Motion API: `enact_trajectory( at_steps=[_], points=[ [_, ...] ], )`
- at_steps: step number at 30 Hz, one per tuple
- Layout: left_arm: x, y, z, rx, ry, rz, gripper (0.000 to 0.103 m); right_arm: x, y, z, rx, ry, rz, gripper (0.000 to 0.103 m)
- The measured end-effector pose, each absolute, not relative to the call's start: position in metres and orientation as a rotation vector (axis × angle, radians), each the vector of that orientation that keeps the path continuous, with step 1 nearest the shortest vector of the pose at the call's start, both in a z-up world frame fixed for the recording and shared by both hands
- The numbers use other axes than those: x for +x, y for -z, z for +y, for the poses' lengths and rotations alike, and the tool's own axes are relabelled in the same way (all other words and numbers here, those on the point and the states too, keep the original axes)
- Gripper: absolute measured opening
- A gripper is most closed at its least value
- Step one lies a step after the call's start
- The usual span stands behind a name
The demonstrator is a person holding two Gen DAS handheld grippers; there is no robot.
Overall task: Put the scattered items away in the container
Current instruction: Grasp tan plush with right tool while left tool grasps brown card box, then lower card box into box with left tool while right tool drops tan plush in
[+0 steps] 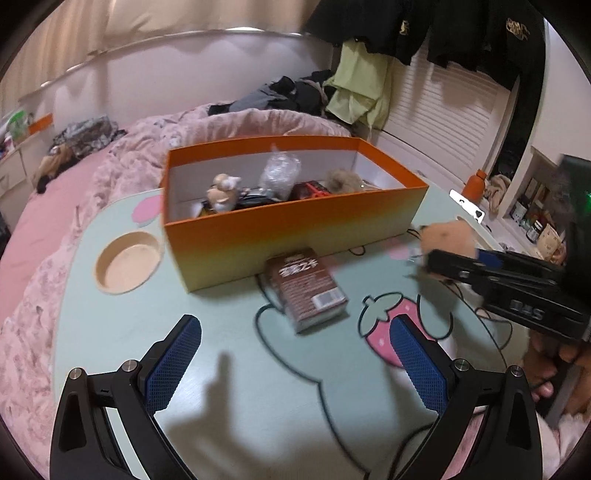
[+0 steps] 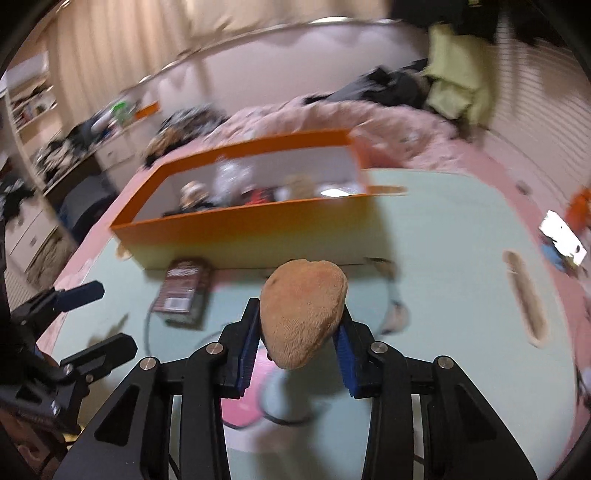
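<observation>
Pale green tabletop (image 1: 110,332) fills the lower frame — printed with a pink strawberry (image 1: 384,325) at lower right and dark cartoon outlines. Round recessed cup holder (image 1: 127,260) at left centre, tan inside. A slot handle (image 2: 526,299) is cut near the table's right edge in the right wrist view.

Behind, a bed with a pink floral quilt (image 1: 122,162) runs across the middle left. Dark clothes (image 1: 284,92) are heaped at upper centre; a pale yellow-green garment (image 1: 358,96) hangs beside them, black clothing (image 1: 480,33) above at upper right. Orange bottle (image 1: 474,186) at far right — white slatted panels (image 1: 443,114) behind it.
</observation>
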State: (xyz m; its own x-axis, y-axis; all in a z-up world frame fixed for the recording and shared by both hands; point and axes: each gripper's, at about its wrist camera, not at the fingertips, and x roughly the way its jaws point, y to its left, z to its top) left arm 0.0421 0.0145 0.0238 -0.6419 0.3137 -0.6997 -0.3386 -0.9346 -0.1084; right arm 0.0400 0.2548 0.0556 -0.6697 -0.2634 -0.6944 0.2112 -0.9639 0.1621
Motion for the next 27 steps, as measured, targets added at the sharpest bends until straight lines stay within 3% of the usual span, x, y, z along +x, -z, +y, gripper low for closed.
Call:
enact_trajectory(
  at_steps=[3, 8, 11, 13, 27],
  points=[
    [0.034, -0.02, 0.026, -1.097, -2.578, 0.041, 0.102, 0.044, -0.058, 0.271, 1.11, 2.675, -0.159, 0.039],
    [0.022, -0.014, 0.037, -1.133, -2.586, 0.028, 0.09, 0.041, -0.054, 0.275, 1.132, 2.658, -0.196, 0.039],
    [0.017, -0.009, 0.038, -1.15, -2.59, 0.042, 0.076, 0.041, -0.053, 0.27, 1.132, 2.654, -0.172, 0.039],
    [0.016, -0.007, 0.039, -1.144, -2.576, 0.051, 0.05, 0.043, -0.055, 0.267, 1.122, 2.662, -0.143, 0.039],
    [0.044, -0.036, 0.031, -0.981, -2.592, 0.141, 0.04, 0.05, -0.058, 0.261, 1.089, 2.692, -0.074, 0.039]
  ],
)
